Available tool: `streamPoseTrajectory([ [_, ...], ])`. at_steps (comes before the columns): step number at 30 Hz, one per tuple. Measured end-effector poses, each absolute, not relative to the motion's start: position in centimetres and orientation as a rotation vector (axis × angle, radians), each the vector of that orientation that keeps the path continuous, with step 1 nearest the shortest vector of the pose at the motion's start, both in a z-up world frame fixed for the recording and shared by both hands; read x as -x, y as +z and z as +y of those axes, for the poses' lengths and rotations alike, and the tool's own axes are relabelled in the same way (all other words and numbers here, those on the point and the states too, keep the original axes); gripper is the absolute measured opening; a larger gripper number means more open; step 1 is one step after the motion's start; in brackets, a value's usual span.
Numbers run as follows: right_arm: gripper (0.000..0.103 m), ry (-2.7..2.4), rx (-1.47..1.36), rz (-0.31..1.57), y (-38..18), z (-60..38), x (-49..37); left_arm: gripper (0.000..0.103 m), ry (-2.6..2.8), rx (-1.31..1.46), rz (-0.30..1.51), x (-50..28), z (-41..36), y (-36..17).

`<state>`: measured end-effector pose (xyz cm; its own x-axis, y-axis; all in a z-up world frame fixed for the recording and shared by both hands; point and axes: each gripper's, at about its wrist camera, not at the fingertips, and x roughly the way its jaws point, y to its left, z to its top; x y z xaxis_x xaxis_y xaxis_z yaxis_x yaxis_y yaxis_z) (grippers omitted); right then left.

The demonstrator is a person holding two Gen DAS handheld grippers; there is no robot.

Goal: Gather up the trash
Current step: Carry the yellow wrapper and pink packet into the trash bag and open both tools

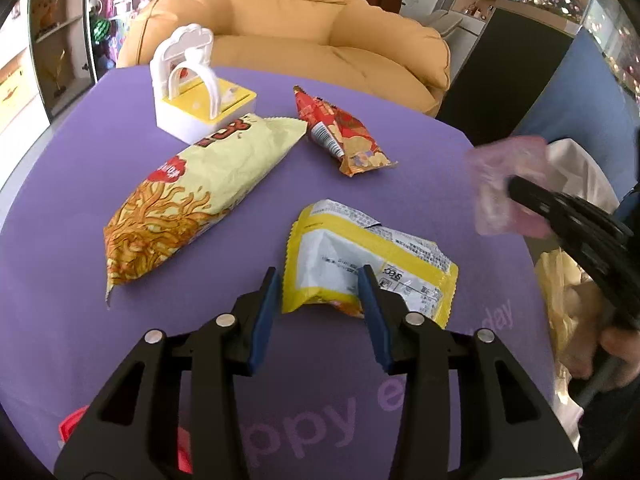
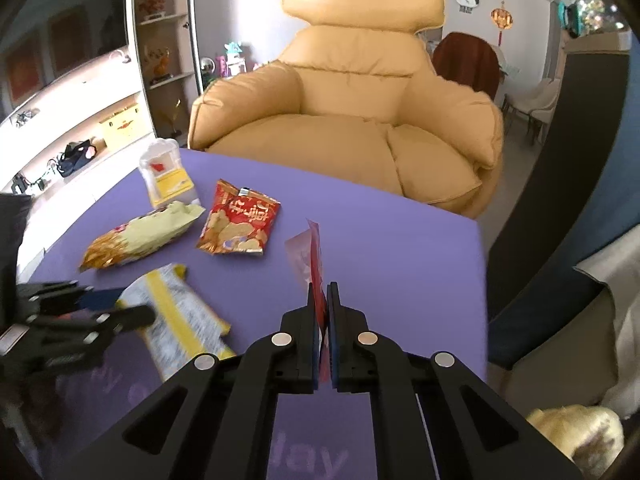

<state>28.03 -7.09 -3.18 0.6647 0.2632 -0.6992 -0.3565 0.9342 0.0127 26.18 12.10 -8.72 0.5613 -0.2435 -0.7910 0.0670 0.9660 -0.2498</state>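
Foil and plastic film make up everything you are collecting, so expect each piece to be light, crinkly, slippery and quick to fold. Your right gripper is clenched on a thin pink-and-red wrapper, which stands up limp above the pads, clear of the desk. Your left gripper hovers part-open over the yellow-bordered packet; one pad lies across its white panel, though I cannot tell for sure whether the pads press it. That packet lies flat and creased near the desk's front edge; take it by a crimped end seam, where the film is doubled and stiffer. Farther back, the long pale snack bag looks puffed and would slide if squeezed mid-body, so pinch its serrated end. Just beside it lies the small red crisp packet, crumpled. Beyond both stands a hard white-and-yellow plastic toy, then a tan padded armchair.
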Motion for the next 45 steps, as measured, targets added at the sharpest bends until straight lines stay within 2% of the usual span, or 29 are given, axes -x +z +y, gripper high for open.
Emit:
streamPoseTrajectory([
  [5,0.006,0.344,0.104,0.751,-2.1,-9.1,-25.5,0.026,-0.203,0.150,0.922,-25.2,10.8,-7.7],
  [22,0.006,0.246,0.070,0.633,2.1,-16.4,-17.2,0.026,-0.316,0.046,0.796,-20.4,4.8,-0.3],
  [31,0.006,0.094,0.040,0.611,3.2,-23.6,-12.9,0.026,-0.514,-0.011,0.784,-19.4,-4.0,0.8],
  [45,0.006,-0.151,-0.041,0.630,1.4,-35.3,-8.6,0.026,-0.804,-0.085,0.862,-20.1,-19.4,-1.2],
])
